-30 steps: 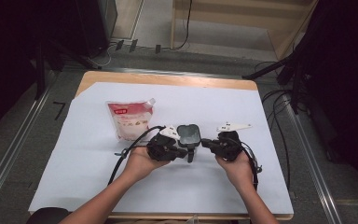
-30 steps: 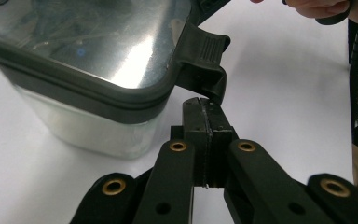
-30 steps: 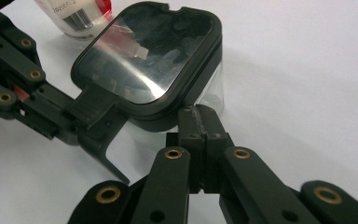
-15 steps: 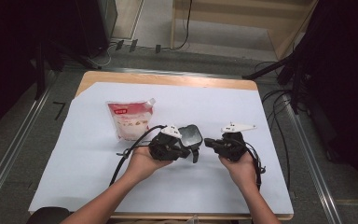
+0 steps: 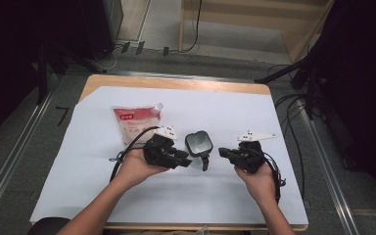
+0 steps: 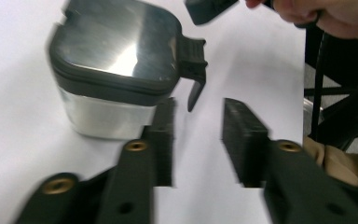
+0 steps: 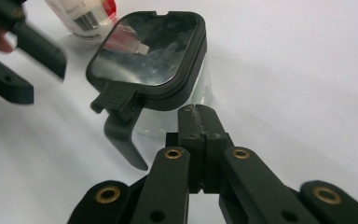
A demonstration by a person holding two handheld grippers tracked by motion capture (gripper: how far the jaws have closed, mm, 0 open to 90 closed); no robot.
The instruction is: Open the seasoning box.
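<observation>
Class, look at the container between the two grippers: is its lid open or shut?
Shut. The dark lid sits flat on the clear container all around its rim, with the latch hanging down its side.

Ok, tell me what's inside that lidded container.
The container has clear walls that look empty, but its black-rimmed lid is shut and mirrors the red-and-white pouch, hiding most of the interior.

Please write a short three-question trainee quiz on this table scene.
1. True or false: the left gripper is open.
2. What lies beyond the left gripper: A pouch, B cup, C book?
3. Fill in: the right gripper is ____ on nothing, short of the container.

Key: 1 true. 2 A. 3 shut.
</observation>
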